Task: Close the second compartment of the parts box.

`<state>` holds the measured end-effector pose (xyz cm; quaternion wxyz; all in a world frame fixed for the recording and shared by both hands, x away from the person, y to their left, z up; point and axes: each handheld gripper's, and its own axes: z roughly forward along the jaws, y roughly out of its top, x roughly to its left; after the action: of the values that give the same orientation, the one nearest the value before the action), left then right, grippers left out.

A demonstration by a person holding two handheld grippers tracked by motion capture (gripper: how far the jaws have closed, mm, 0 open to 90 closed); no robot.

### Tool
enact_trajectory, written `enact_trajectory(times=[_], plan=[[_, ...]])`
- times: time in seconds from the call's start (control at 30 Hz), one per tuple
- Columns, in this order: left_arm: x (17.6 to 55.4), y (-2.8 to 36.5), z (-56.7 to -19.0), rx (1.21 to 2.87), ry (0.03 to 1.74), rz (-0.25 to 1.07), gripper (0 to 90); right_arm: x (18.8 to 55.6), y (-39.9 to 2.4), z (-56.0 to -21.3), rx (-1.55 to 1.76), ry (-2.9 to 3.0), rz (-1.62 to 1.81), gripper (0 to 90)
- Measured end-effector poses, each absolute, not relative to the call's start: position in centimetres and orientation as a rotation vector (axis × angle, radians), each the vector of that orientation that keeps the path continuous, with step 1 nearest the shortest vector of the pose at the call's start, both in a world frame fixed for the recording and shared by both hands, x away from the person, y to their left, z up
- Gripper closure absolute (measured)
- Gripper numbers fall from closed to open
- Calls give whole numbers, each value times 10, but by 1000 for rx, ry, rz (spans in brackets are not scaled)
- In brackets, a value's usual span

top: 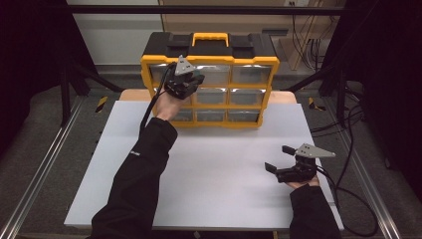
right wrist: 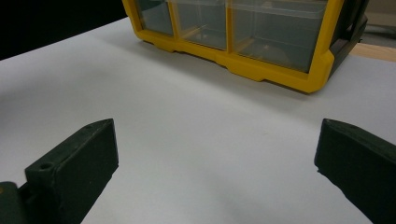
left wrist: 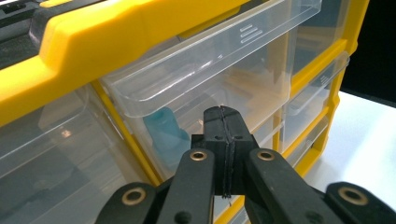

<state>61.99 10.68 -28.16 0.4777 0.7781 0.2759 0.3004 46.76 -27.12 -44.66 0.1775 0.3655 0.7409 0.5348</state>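
At the yellow organizer [top: 209, 79], clear drawer [left wrist: 201, 70] ajar; left gripper [left wrist: 223, 116] jaws clenched empty.

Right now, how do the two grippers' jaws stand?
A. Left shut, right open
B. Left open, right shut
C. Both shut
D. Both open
A: the left gripper has its pads pressed together at a clear drawer of the yellow organizer, while the right gripper has its jaws wide apart over the white table.

Ahead of me the drawer cabinet [top: 210, 79] blocks the worktop's [top: 209, 169] far edge — everything nearer than the cabinet lies open.
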Motion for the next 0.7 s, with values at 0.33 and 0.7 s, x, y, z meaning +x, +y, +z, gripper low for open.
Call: enact_trajectory(times=[0.33, 0.7], plan=[[625, 106, -283, 1898, 697, 750, 900, 468, -271, -447, 1032, 2096, 1516, 3], [628, 108, -284, 1908, 716, 743, 900, 468, -271, -447, 1029, 2097, 1515, 3]])
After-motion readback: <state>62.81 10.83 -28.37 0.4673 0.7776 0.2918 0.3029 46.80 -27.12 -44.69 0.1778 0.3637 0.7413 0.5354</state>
